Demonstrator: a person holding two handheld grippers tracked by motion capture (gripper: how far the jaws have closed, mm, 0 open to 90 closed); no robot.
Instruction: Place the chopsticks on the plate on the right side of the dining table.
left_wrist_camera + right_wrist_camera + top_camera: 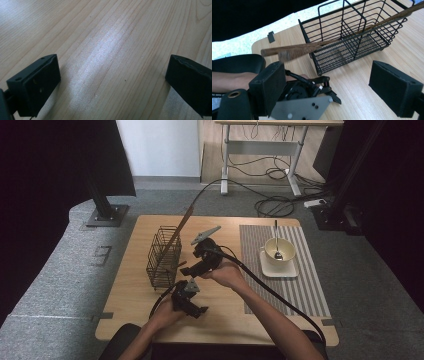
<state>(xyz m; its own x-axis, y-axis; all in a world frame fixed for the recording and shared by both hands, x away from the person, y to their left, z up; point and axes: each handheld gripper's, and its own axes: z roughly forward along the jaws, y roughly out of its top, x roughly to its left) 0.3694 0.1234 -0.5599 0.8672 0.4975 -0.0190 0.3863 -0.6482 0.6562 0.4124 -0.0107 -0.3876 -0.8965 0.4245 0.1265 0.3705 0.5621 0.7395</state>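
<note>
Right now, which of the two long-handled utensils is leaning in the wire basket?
The wooden utensil: it leans in the black wire basket at the table's left. The metal spoon stands in the cream cup on the striped placemat.

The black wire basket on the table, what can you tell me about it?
The wire basket is a black rack of thin metal rods, open on top, with a fine mesh floor and a divider splitting it into compartments. It stands upright on the left part of the wooden table. A long brown wooden stick lies slanted through it, resting on its wires and poking out past both ends. The right tool is close beside it, jaws open; I cannot tell whether they touch.
</note>
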